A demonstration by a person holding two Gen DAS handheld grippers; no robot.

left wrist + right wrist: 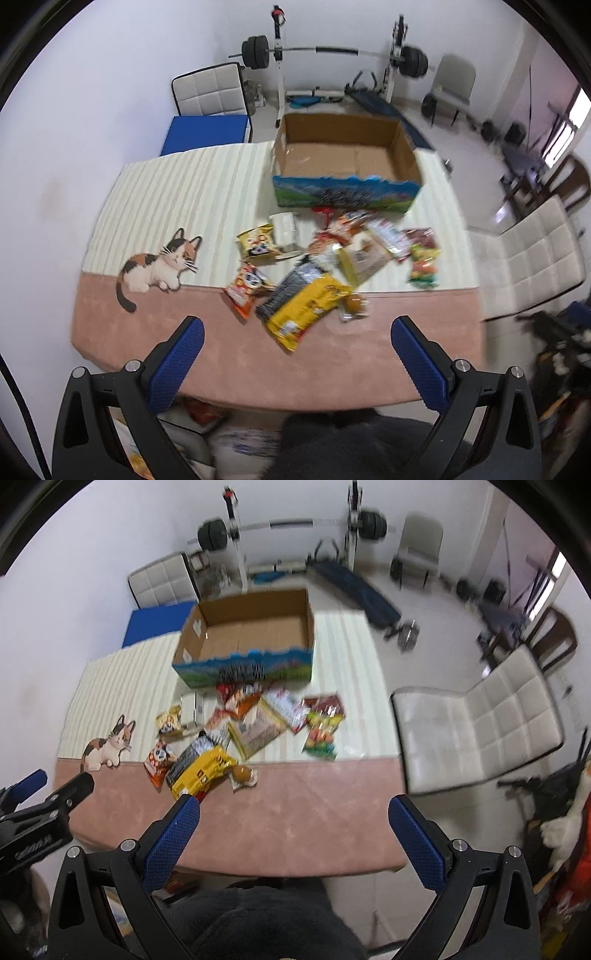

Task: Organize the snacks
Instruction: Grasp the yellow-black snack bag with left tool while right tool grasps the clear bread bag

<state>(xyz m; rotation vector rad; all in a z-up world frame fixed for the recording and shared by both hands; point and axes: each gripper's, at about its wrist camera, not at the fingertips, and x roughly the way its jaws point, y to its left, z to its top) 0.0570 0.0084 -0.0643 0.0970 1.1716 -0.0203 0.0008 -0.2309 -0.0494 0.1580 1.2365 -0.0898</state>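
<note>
Left wrist view: left gripper [297, 334] and right gripper [293, 812] both spread, empty — snack pile [332, 258] before the empty cardboard box [345, 155]; overlapping packets risk a double grab

My left gripper [297, 332] and right gripper [293, 810] both show black frames with blue textured pads. The tabletop [314, 365] wears a cloth, pink along the near edge, cream with pale stripes farther off, and a calico cat [159, 267] printed at left. The cardboard box [345, 157] is brown inside, with a blue-and-green landscape print outside. I see a yellow packet [308, 312], an orange packet [245, 286] and a multicoloured candy bag [424, 267].
</note>
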